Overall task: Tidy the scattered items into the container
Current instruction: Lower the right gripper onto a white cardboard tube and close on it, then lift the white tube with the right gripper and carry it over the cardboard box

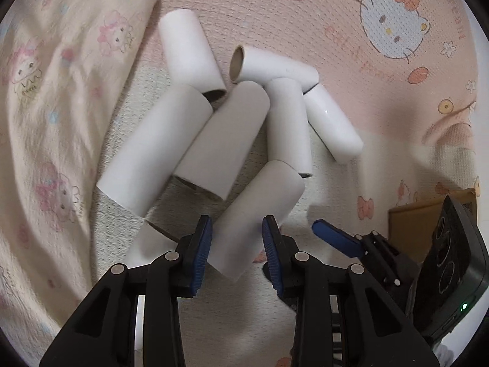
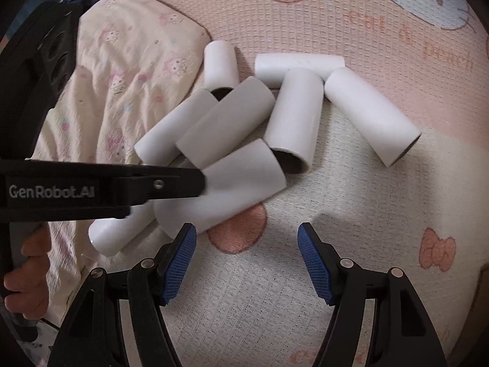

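Observation:
Several white paper tubes (image 1: 220, 116) lie in a loose pile on the mat. My left gripper (image 1: 237, 235) is shut on the nearest tube (image 1: 256, 208), its blue pads against both sides. In the right wrist view that tube (image 2: 241, 189) sits slanted at the front of the pile, with the left gripper's black finger (image 2: 171, 183) against its end. My right gripper (image 2: 247, 241) hangs open over bare mat just right of the held tube, nothing between its fingers. One of its blue pads (image 1: 333, 238) shows low right in the left wrist view. One more tube (image 2: 122, 232) lies under the held one.
A cream printed blanket (image 1: 55, 107) lies bunched to the left of the pile. The pink cartoon-print mat (image 1: 366, 15) stretches behind and to the right. A brown cardboard edge (image 1: 428, 211) shows at the right. A hand (image 2: 27, 275) grips the left tool's handle.

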